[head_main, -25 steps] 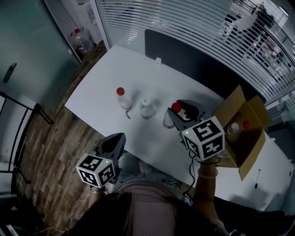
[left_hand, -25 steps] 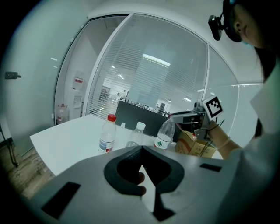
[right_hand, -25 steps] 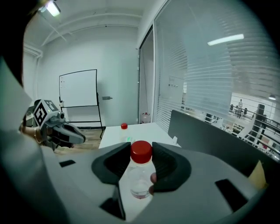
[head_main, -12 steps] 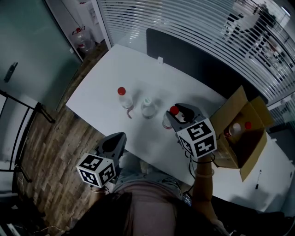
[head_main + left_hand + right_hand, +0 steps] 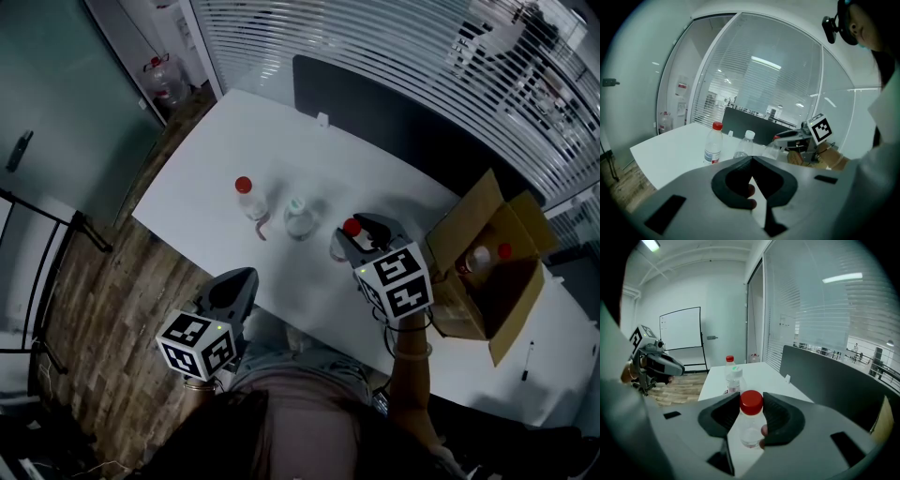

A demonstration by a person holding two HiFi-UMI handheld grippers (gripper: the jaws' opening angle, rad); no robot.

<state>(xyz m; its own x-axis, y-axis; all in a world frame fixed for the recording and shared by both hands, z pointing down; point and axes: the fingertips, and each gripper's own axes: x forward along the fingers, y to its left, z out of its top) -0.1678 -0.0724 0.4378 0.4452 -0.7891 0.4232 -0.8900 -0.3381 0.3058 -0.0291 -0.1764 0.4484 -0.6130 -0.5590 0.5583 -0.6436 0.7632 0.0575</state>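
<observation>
While the left tongs [image 5: 750,164] idle closed and empty beside the tabletop [image 5: 202,178], the right tongs [image 5: 749,414] clamp the red-capped bottle [image 5: 751,402] upright under its cap.

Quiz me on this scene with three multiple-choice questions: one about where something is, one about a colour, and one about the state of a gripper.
1. Where is the cardboard box?
A. on the floor
B. on the table, at the end on the right gripper's side
C. on a chair

2. What colour is the cap of the bottle between the right gripper's jaws?
A. red
B. blue
C. yellow

3. How do the left gripper's jaws stand?
A. wide apart
B. closed on a bottle
C. together, with nothing between them

Answers:
1 B: the head view shows the box on the tabletop beside that gripper.
2 A: the right gripper view shows a red cap.
3 C: the left gripper view shows the pads meeting, with nothing held.
</observation>
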